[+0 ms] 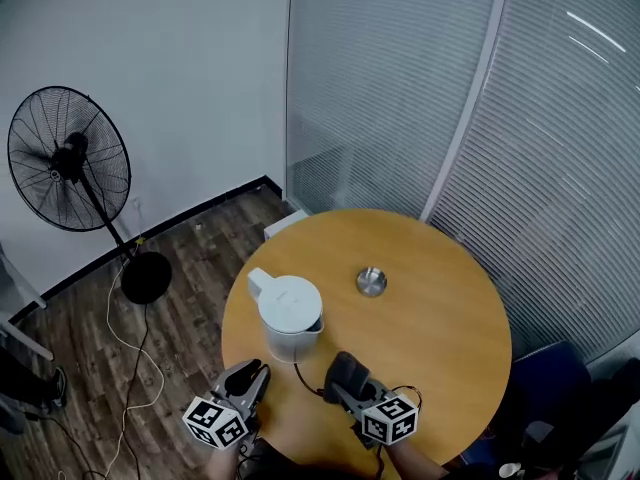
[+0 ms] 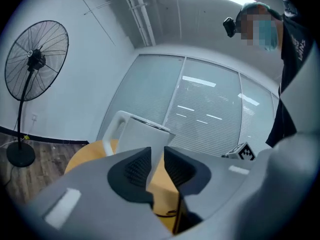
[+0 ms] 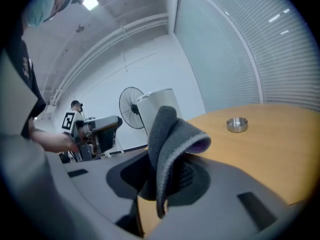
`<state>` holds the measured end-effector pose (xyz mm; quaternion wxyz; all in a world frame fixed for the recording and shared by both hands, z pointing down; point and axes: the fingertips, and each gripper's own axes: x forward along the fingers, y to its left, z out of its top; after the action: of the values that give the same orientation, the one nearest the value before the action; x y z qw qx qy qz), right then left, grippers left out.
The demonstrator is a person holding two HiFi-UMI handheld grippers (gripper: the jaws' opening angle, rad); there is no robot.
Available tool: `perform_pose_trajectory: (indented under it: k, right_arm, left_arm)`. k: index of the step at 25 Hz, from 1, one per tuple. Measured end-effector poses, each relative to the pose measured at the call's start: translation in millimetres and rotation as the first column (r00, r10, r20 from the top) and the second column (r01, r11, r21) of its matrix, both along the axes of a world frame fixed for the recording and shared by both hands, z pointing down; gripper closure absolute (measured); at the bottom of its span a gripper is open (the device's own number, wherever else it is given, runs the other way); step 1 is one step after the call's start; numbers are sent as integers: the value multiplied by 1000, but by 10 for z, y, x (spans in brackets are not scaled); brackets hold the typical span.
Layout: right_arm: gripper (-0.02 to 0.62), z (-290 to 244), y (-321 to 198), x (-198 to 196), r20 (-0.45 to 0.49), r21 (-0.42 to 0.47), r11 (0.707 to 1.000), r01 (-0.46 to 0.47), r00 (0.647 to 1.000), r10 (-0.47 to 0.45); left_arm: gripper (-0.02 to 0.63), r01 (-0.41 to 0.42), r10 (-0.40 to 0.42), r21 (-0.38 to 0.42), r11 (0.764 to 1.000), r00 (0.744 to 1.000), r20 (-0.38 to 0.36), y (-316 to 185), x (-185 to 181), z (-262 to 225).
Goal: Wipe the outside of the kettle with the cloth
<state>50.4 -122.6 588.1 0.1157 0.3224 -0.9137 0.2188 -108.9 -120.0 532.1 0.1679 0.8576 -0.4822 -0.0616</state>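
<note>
Head view, from high up: shows the whole round table [image 1: 440,348], smooth yellow-brown wood; shows the white kettle [image 1: 290,313] standing on it near the close edge, lid shut, so inside hidden; puts a small round shiny metal dish [image 1: 371,281] to the right of the kettle, well apart; also shows a big black fan [image 1: 70,158] on a dark wood floor [image 1: 190,298] and see-through walls with blinds [image 1: 400,88]; has the left gripper [image 1: 250,370] and the right gripper [image 1: 342,380] low down, side by side, both near the kettle.

Left gripper view: gives what the top view cannot; looks level at the kettle's tall smooth side and its looped handle on the left; shows the two dark ribbed pads [image 2: 136,168] a little apart, pinching nothing, with the kettle seen through the gap.

Right gripper view: shows the jaws pressed tight on the cloth [image 3: 167,139]; soft, grey, fuzzy, folded over, with a bit of purple under the fold; sticks up above the jaws and hides part of the kettle behind it; looks like only a dark lump in the head view.
</note>
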Motion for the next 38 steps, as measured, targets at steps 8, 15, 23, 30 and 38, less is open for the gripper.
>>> perform_pose_trajectory:
  k: [8,15,23,30,38]
  right_arm:
    - [497,-304,337,105,86,22,1000,0,996,-2]
    - [497,-363,537,156,54,51,999,15,998,-17]
    - [497,-358,626,90,53,45,999,28,998,-31]
    - [497,-345,652,78,59,41,999,27,998,-30]
    - [497,-336,637,28,54,43,999,28,998,-30]
  left_arm:
    - [583,50,-49,-23,998,998,44,325,174,134]
    - [595,74,-70,-51,996,995,71,545,369,265]
    - [595,73,-68,-54,996,994,91,698,498,316]
    - [595,78,-72,-60,995,993,92,735,478,337]
    - [595,82,-77,-63,995,993,84,744,410,350]
